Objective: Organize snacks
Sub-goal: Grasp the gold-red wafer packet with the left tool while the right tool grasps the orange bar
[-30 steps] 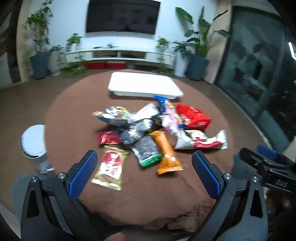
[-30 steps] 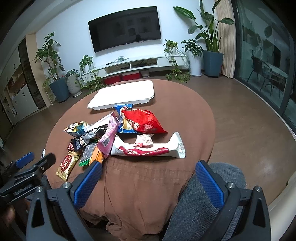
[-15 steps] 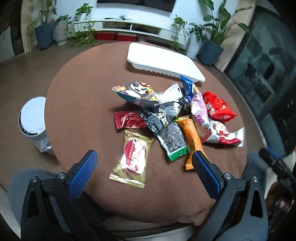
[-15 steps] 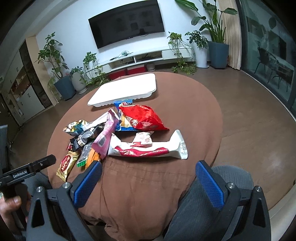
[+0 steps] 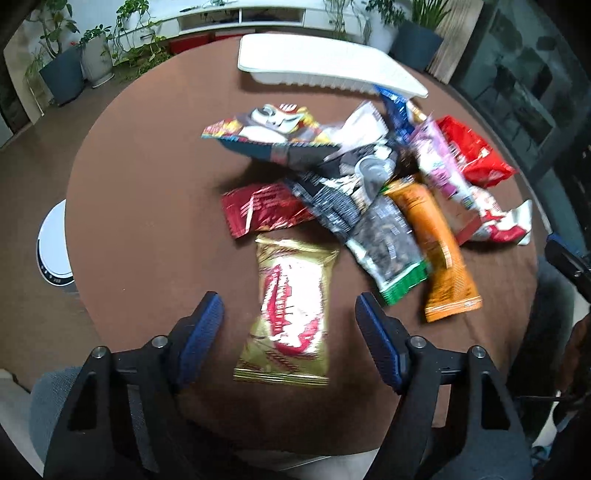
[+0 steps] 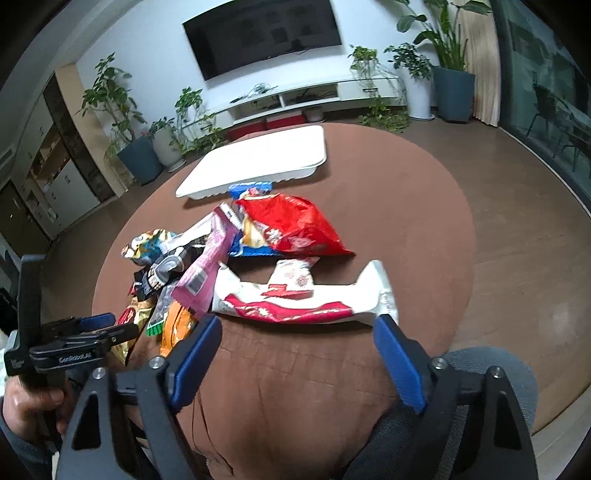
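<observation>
Left wrist view | gold snack packet flat on counter, nearest item, between left gripper fingers, long axis near-to-far | fingers closing, not yet touching packet | right gripper closing on nothing, facing long white-and-red packet lying left-to-right | white tray at far edge

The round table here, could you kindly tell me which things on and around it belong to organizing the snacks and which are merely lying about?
Belongs to the job:
- gold packet, between the closing jaws of the left gripper, untouched
- orange packet
- red bag
- long white-and-red packet
- white tray

Just lying about:
- white round appliance on the floor
- potted plants
- wall television
</observation>
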`<state>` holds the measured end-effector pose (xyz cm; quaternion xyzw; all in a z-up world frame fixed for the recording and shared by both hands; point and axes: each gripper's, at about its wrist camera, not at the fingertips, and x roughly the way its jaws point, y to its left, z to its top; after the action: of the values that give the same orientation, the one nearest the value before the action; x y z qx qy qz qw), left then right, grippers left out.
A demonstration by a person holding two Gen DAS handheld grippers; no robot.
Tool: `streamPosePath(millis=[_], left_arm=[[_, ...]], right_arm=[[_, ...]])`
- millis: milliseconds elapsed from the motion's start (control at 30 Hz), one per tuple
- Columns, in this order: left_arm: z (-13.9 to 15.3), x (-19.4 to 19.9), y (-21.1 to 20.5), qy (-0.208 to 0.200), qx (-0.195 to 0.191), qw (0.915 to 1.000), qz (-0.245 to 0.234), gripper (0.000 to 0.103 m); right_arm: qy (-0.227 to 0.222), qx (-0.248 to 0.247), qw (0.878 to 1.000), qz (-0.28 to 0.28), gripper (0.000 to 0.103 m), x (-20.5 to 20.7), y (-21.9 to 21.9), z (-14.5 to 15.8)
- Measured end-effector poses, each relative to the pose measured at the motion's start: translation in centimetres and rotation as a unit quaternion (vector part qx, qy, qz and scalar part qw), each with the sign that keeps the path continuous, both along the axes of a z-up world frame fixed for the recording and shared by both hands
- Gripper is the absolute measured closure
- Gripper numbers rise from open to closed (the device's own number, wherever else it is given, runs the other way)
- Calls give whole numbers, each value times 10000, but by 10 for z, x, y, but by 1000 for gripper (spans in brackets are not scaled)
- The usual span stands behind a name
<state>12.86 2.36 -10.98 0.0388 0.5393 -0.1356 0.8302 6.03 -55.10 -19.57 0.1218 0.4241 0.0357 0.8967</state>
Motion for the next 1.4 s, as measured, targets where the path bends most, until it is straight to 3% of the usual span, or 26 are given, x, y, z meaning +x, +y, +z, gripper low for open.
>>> streamPosePath(millis=[233, 300, 367, 533, 833, 1133, 1400], left_arm=[[-12, 8, -8, 18, 216, 9995, -222, 33], [-12, 12, -12, -24, 243, 9993, -280, 47], [-10, 15, -12, -34, 214, 9991, -360, 71], [-10, 20, -10, 5, 126, 9990, -429, 73], [-10, 5, 4, 133, -520, 9977, -421, 74], [-6, -14, 14, 98, -851, 9954, -433, 74], [-5, -15, 17, 70, -914, 9946, -491, 74]], right_arm=[[155, 89, 9995, 269, 20, 8, 19, -3], [186, 122, 9990, 384, 21, 10, 26, -2], [196, 123, 9985, 500, 23, 12, 33, -2], [408, 502, 9945, 828, 30, 19, 50, -5], [950, 1291, 9801, 1171, 46, 49, 74, -20], [1347, 1118, 9773, 1192, 56, 79, 94, -37], [1466, 1122, 9762, 1143, 76, 90, 91, -53]])
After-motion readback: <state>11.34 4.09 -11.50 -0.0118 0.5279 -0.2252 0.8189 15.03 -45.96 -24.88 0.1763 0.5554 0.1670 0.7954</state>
